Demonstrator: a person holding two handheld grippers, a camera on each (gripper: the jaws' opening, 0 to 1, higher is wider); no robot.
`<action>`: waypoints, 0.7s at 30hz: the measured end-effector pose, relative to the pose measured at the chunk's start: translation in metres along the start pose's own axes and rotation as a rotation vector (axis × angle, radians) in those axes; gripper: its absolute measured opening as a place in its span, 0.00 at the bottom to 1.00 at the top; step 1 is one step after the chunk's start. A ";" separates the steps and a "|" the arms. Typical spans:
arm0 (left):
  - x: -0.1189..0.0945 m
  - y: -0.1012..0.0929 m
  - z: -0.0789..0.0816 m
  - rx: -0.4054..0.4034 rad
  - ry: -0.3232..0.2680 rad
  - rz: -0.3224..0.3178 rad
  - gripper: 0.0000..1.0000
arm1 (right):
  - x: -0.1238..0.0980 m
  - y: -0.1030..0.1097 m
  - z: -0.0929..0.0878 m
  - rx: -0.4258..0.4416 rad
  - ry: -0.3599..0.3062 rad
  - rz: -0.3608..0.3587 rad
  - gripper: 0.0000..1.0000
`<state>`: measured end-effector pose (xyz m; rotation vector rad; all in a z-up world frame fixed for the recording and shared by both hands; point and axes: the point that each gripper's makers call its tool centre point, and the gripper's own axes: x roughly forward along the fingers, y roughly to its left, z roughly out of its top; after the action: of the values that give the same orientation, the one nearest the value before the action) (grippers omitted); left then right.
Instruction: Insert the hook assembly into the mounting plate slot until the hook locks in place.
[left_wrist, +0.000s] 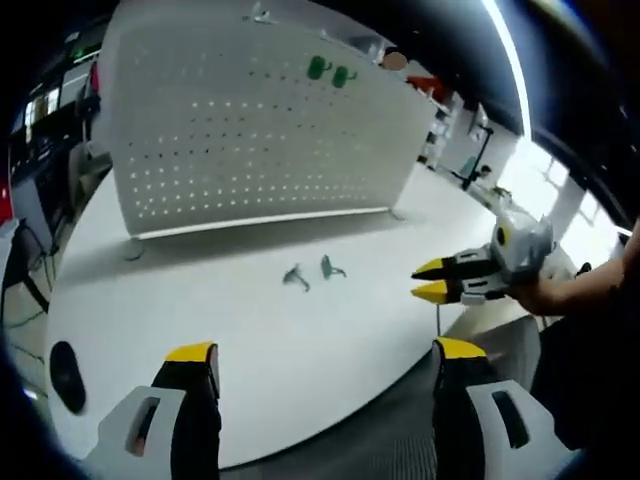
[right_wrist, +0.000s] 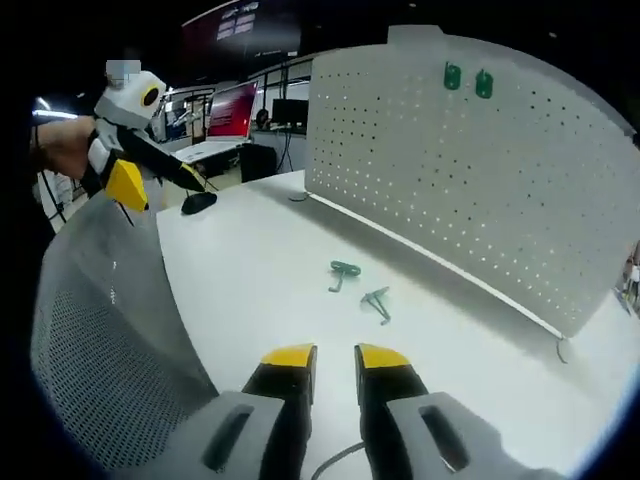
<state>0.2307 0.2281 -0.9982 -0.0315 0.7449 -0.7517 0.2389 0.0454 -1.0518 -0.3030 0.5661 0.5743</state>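
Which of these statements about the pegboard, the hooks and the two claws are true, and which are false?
1. Two green hooks lie loose on the white table. True.
2. The left claw grips one hook. False: its jaws stand wide apart, holding nothing.
3. Two green pieces already sit high on the pegboard. True.
4. The pegboard lies flat on the table. False: it stands upright.
5. The right claw has its jaws close together, with nothing between them. True.
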 end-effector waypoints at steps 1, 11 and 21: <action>0.000 0.000 -0.001 -0.002 0.004 0.000 0.89 | 0.003 -0.002 -0.002 -0.011 0.018 0.005 0.13; 0.006 0.006 -0.002 -0.021 0.017 0.004 0.89 | 0.060 -0.029 -0.013 -0.015 0.110 0.045 0.11; 0.006 0.013 -0.002 -0.044 0.025 0.010 0.89 | 0.102 -0.047 -0.013 -0.065 0.177 0.056 0.09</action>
<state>0.2403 0.2345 -1.0074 -0.0579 0.7849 -0.7270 0.3316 0.0455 -1.1158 -0.4033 0.7298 0.6246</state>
